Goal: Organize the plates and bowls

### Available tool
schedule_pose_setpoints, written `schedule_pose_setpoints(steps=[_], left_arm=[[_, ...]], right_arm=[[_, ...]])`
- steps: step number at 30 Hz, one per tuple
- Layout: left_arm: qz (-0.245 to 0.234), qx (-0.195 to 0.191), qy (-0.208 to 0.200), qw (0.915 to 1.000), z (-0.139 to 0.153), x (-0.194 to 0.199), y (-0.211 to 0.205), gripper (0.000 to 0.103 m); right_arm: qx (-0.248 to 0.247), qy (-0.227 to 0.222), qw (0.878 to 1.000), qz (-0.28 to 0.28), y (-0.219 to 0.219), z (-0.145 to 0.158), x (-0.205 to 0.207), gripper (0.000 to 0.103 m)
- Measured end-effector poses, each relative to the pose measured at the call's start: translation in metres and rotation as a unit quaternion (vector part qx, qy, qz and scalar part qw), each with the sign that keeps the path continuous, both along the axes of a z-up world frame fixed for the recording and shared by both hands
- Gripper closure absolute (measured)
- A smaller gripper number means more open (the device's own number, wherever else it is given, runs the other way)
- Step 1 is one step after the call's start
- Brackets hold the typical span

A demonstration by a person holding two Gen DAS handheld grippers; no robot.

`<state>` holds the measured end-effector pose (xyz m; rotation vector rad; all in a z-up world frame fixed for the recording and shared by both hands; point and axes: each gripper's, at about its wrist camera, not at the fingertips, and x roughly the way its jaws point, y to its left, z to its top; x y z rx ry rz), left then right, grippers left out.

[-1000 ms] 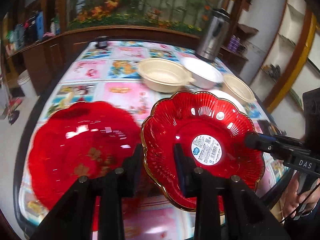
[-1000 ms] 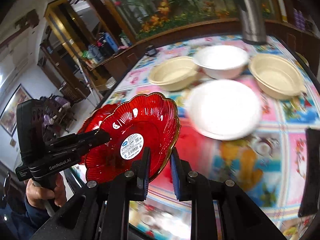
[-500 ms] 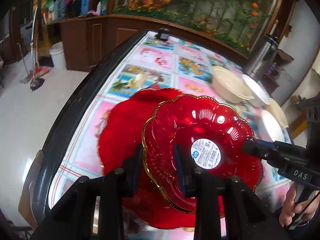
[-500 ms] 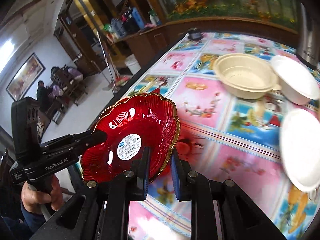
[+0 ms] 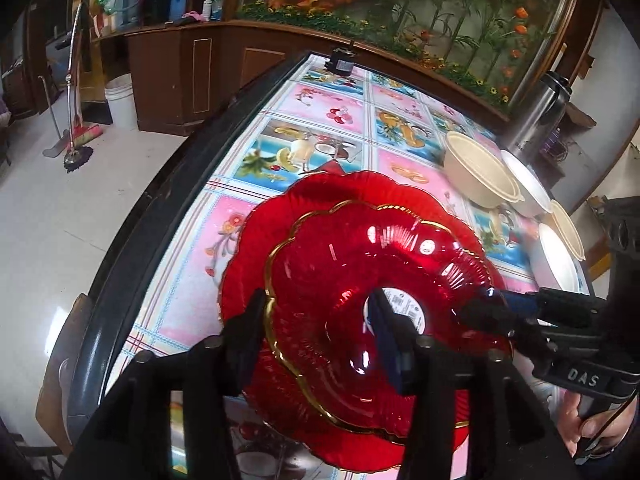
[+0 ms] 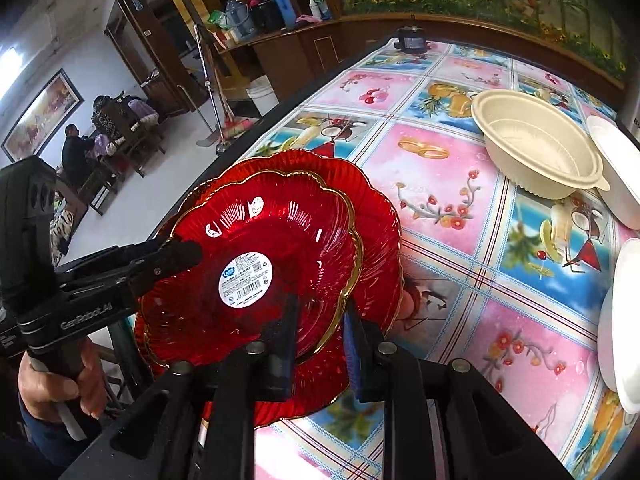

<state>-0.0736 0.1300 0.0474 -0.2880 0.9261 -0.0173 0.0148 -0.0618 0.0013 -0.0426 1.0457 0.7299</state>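
Both claws grip the same thing: the right claw (image 6: pixel 318 334) is closed on the near rim of the smaller red dish (image 6: pixel 256 276), one finger inside the bowl and one outside, while the left claw (image 5: pixel 318 328) straddles the opposite rim with its jaws spread wider, and whether it pinches or merely brackets the rim cannot be told. That gold-edged, labelled dish sits over the larger red plate (image 5: pixel 352 192), which lies at the tabletop's (image 5: pixel 328 120) near-left corner; whether the two already touch is unclear. The likeliest trouble, as I judge it, is a glossy scalloped rim slipping from two thin pinches, or the claws pulling against each other and tilting the dish so it lands off-centre. Because the plate lies close to the tabletop edge, a shove while seating the dish could push it toward the floor. Opening one claw before the dish rests flat would let it swing. The cream bowl (image 6: pixel 536 148) and white bowls (image 6: pixel 618 176) stand well apart. Both grippers reach in low from opposite sides, fingers angled slightly downward, each hand wrapped round its handle.
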Motion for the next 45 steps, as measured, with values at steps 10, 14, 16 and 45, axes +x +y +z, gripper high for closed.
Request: schedule_pose_setpoints(steps=[10,14,16,45], left_arm=[[-0.008,-0.002,0.002,1.0,0.002,-0.001,-0.008,0.036],[-0.001,0.008,-0.004,1.0,0.005,-0.002,-0.009,0.023],[0.0,0.004,-0.003,1.0,0.005,-0.003,-0.008,0.023],[-0.135,0.017,-0.038,0.99,0.042,-0.018,-0.111,0.023]], right_arm=[[0.023,0.012,1.0,0.006,-0.001,0.004,-0.007,0.049],[0.039,0.02,0.999,0.005,-0.008,0.007,-0.009,0.042],[0.044,0.02,0.999,0.003,-0.01,0.009,-0.01,0.042],[0.014,-0.002,0.982,-0.189,-0.2,0.004,0.035,0.033]])
